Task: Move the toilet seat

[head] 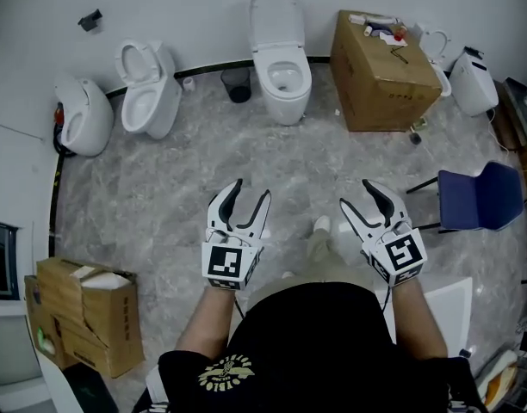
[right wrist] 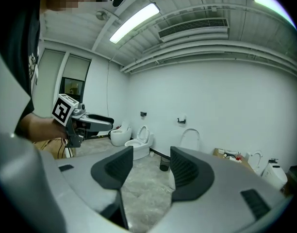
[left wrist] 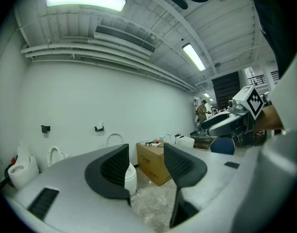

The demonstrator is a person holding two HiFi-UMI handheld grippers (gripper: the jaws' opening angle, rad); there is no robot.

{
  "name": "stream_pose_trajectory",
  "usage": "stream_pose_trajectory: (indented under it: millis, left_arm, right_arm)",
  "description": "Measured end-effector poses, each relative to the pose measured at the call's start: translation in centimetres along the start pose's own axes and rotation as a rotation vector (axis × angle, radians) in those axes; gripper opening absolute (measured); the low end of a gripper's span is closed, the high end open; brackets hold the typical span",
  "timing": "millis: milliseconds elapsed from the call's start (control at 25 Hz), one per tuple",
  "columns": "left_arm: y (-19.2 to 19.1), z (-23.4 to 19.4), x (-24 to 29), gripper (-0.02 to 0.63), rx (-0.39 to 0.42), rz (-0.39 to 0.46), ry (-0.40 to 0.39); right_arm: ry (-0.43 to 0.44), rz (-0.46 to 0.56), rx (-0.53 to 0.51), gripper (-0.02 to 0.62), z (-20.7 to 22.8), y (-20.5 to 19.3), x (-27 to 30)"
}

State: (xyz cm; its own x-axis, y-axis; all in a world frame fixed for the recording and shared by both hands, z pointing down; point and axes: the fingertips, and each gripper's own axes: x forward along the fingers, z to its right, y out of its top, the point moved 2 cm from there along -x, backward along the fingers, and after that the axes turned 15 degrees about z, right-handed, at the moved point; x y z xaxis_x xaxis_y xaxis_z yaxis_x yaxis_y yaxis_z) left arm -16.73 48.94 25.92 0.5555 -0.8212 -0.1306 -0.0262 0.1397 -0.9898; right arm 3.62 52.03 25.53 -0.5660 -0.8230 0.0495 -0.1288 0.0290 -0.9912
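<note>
Far wall, left to right: rounded white ceramic toilet, white ceramic toilet with upright ring seat, small black waste bin, white ceramic toilet with raised lid, large brown cardboard box, white plastic tank unit. Blue padded chair stands right, nearer than the box; stacked brown cardboard cartons sit near left. Left gripper and right gripper lie side by side in front, well apart from the row.

The grey marbled floor carries white toilets, a black bin, cardboard boxes and a blue chair.
</note>
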Motion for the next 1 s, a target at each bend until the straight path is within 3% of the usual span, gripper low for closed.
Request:
stream_pose_trajectory:
  millis: [160,440,1000]
  left_arm:
    - [-1.1,1.2,-0.1,0.218,0.019,0.004,-0.012]
    - [-0.9,-0.7,2.1,0.218,0.046,-0.024,-0.019]
    - [-2.1,-2.8,13.3,0.216,0.072,-0.027,-0.007]
  right_arm:
    - [0.024,0.040,-0.011,0.232,-0.4,-0.7,-0.1]
    - [0.015,0.063,0.010,0.230,1.5,-0.5,2.0]
    - [0.038,0.104,0.042,0.230,11.4,-1.5,9.1]
